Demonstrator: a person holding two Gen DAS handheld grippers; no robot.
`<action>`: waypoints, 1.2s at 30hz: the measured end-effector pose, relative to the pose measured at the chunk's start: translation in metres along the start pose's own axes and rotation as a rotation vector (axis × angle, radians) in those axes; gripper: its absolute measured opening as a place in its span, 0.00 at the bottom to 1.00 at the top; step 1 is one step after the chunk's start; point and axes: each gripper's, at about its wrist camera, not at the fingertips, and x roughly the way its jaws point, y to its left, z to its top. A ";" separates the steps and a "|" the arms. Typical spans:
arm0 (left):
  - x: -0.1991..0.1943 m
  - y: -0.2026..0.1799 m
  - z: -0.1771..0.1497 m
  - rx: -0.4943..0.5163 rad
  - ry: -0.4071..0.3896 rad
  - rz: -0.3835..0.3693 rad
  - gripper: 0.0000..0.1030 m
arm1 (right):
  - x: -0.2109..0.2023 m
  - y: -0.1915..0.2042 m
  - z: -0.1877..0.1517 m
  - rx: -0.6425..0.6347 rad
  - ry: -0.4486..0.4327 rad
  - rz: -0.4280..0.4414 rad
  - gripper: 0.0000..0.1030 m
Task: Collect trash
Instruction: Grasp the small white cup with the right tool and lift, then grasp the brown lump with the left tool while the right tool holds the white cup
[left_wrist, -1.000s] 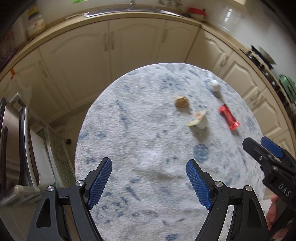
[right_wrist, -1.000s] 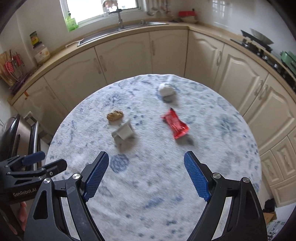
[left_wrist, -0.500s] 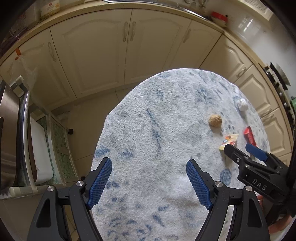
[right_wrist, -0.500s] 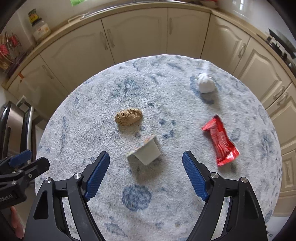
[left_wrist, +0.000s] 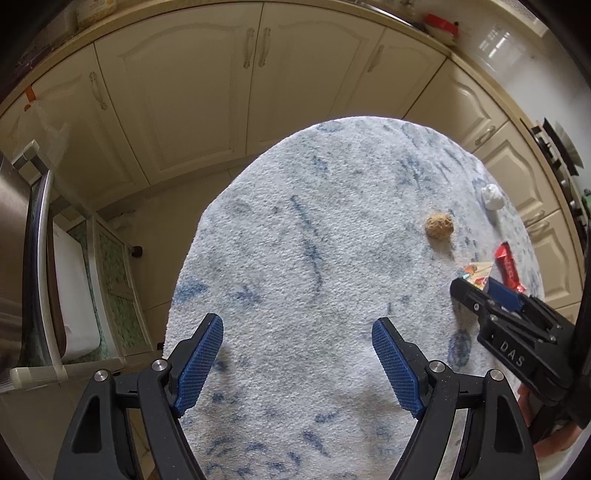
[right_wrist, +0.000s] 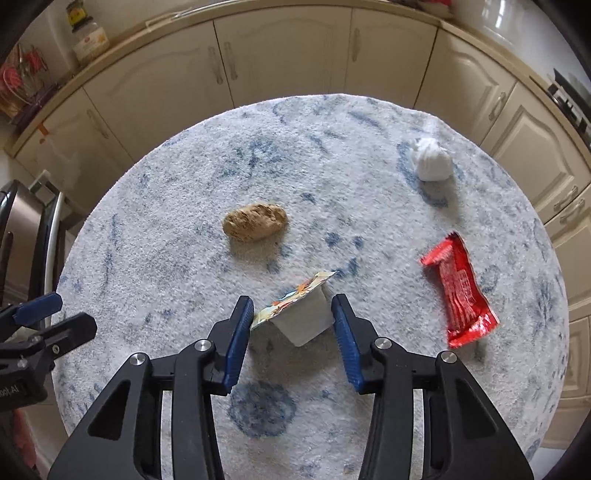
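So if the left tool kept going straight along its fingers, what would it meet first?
Most likely only the blue-patterned tablecloth: nothing lies between the open left tool's fingers or just ahead. The brown lump and the other trash sit well off to the right, though fisheye depth is uncertain.

My work surface is a round table (right_wrist: 155, 206) covered in a white cloth with blue mottling. Four items lie directly on it: a brown lump (right_wrist: 255, 222) near the centre, a tipped white cup with its printed foil lid peeled back (right_wrist: 301, 314), a red wrapper (right_wrist: 461, 291) to the right, and a crumpled white wad (right_wrist: 432, 159) near the far right edge.
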 end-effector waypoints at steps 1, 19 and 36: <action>0.000 -0.004 0.002 0.005 0.000 -0.001 0.77 | -0.002 -0.003 -0.003 0.003 -0.001 0.000 0.43; 0.075 -0.127 0.070 0.193 0.045 -0.017 0.83 | 0.002 -0.059 0.005 0.007 -0.018 -0.001 0.44; 0.078 -0.119 0.033 0.292 -0.014 0.017 0.25 | -0.007 -0.049 -0.014 -0.050 -0.043 0.019 0.43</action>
